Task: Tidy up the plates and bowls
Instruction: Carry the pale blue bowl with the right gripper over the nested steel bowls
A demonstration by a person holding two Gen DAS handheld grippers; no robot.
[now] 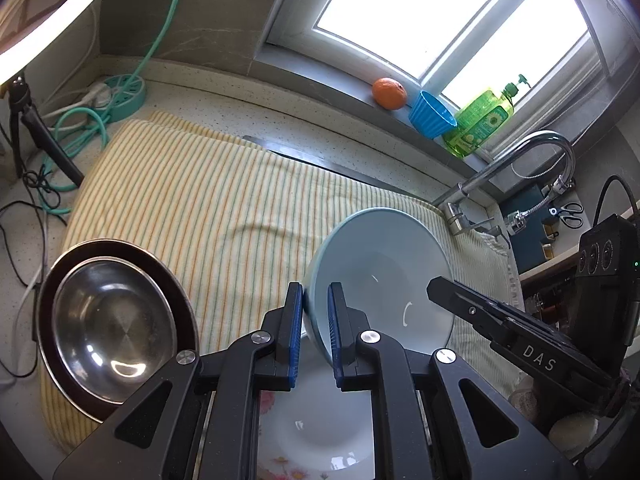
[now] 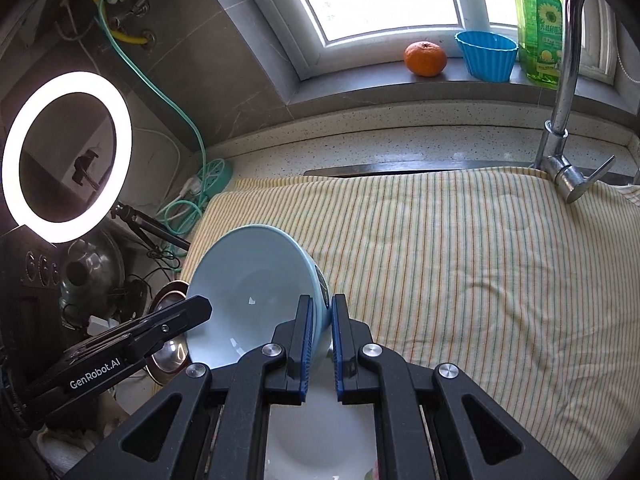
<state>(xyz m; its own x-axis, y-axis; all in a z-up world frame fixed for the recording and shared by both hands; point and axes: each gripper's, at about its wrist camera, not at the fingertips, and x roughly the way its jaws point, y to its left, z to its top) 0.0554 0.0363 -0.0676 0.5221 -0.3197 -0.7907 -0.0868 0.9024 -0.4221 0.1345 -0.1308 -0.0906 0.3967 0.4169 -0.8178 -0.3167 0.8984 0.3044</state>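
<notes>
one pale blue bowl [image 1: 380, 276], two grippers, perhaps one white plate [image 1: 316, 428].

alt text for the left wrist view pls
Left claw pinches the rim of a pale blue bowl above a striped towel; the right claw holds its far side. A steel bowl sits left, a white plate below.

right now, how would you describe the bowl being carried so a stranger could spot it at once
Start at the striped yellow towel spread on the counter below the window. Above its near edge a pale blue bowl hangs tilted, pinched at opposite rims by the left hand-held gripper and the right hand-held gripper. Unlike the steel bowl and the white floral plate, it is glossy light blue.
</notes>
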